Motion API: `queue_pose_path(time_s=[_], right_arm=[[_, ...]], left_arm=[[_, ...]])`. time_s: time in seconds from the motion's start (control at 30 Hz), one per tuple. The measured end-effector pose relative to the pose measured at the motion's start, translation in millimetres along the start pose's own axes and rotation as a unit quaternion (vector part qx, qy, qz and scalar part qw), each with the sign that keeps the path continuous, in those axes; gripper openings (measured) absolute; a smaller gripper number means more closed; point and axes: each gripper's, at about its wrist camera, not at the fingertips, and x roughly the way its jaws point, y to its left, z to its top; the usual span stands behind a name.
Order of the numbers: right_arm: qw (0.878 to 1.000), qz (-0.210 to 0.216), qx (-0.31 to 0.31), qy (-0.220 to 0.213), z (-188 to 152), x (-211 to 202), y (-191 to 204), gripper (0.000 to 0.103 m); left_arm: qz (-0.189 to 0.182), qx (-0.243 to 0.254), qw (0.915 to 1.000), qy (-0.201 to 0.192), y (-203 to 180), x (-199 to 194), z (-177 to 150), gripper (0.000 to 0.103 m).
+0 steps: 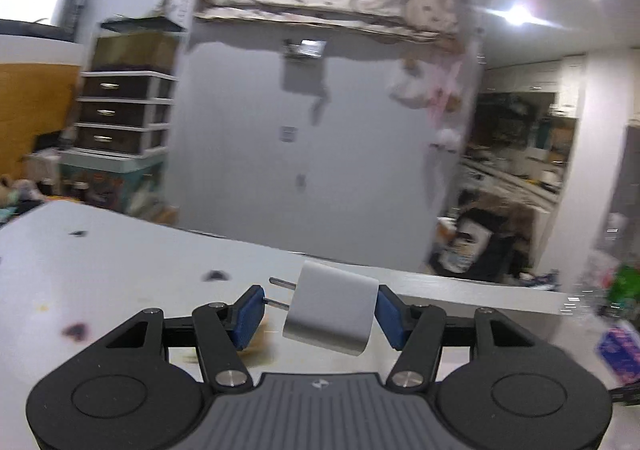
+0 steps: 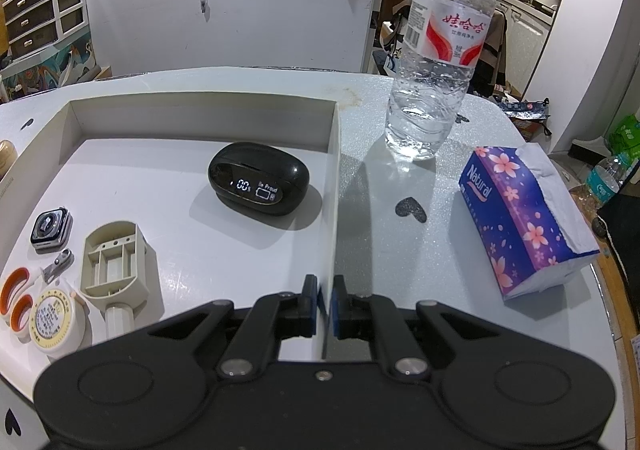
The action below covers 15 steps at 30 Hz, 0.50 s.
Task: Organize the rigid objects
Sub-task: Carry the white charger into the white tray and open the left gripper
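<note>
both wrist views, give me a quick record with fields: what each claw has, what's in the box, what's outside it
left claw: shut on white plug adapter, prongs toward its left pad, above the table
right claw: shut on box wall
in box: black earbud case, watch body, beige plastic tool, round tin
outside box: water bottle upright, tissue pack

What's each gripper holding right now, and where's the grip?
Left gripper: white charger, clamped between its prong tip and rear face. Right gripper: shut on the tray's right side wall.
</note>
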Motion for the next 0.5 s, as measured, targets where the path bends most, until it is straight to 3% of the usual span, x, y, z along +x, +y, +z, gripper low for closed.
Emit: queue_pose_path(time_s=[0.17,0.33,0.5], right_arm=[[1.000,0.001,0.002,0.000,0.0,0.0,-0.4,0.007],[1.000,0.001,0.001,0.000,0.0,0.2,-0.7,0.007],[1.000,0.003,0.004,0.000,0.3,0.4,-2.3,0.007]], left_arm=[[-0.061,0.017,0.9972,0.039,-55.0,17.0,7.1,0.061],[-0.121,0.061,0.9882,0.072,-124.8,35.5,-2.9,0.061],[-0.145,0.089,0.9771,0.128,-173.8,71.5,-18.4,0.061]])
